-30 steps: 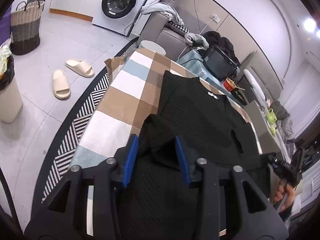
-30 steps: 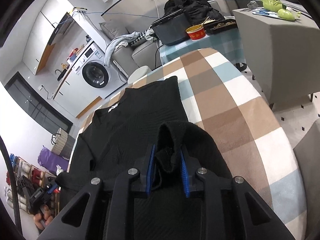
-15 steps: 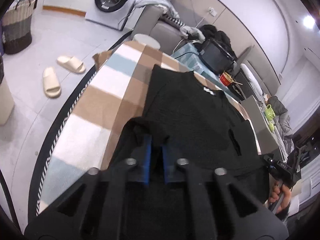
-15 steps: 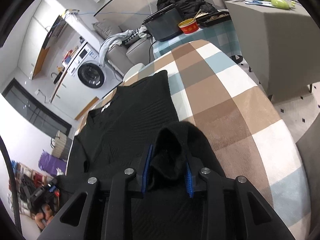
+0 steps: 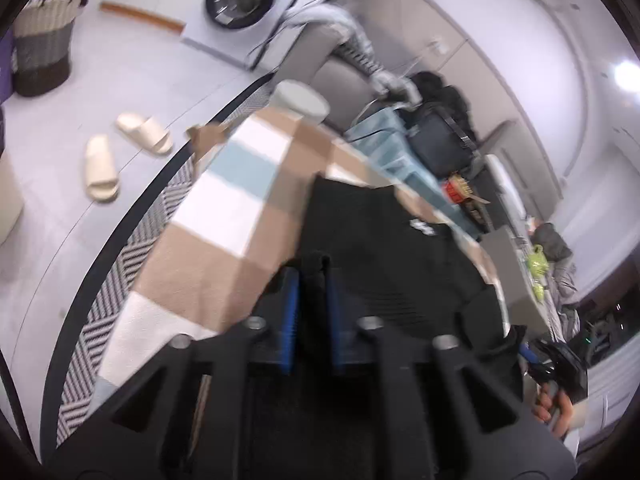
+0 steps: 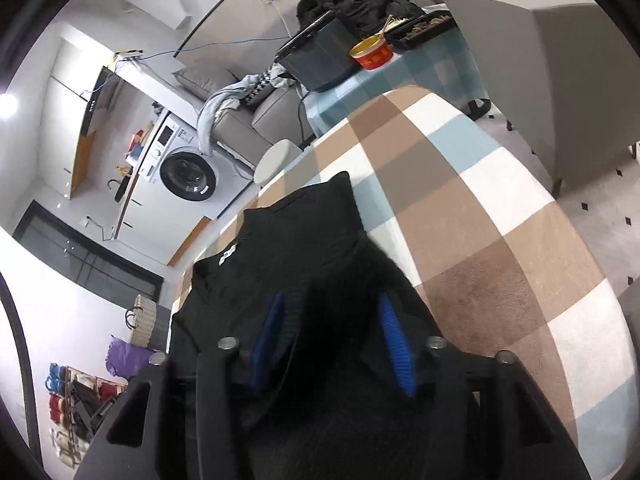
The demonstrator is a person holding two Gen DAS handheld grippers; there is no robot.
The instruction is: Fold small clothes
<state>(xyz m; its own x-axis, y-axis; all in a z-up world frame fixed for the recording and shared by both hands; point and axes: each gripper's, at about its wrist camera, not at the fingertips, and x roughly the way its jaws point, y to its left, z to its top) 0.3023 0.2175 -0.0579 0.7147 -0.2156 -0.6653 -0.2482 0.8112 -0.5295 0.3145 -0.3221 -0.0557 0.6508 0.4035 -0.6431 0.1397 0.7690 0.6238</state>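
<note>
A black knit sweater (image 5: pixel 384 248) lies flat on a checked tablecloth (image 5: pixel 224 208), neck label away from me. My left gripper (image 5: pixel 313 280) is shut on a bunched fold of the sweater's left hem. In the right wrist view the sweater (image 6: pixel 296 248) lies across the tablecloth (image 6: pixel 480 216). My right gripper (image 6: pixel 332 316) is open, its blue pads (image 6: pixel 390 332) spread wide over the sweater's right hem, holding nothing. The right gripper also shows in the left wrist view (image 5: pixel 556 364), held by a hand.
A washing machine (image 5: pixel 248 4), a grey sofa (image 5: pixel 332 60) and slippers (image 5: pixel 120 152) on the floor lie beyond the table. A side table with a black box (image 6: pixel 320 60) and a red cup (image 6: pixel 372 54) stands behind. A grey cabinet (image 6: pixel 560 60) is at right.
My left gripper closed on the sweater's left hem and pushed forward. My right gripper opened and let go of the right hem fold it was pinching.
</note>
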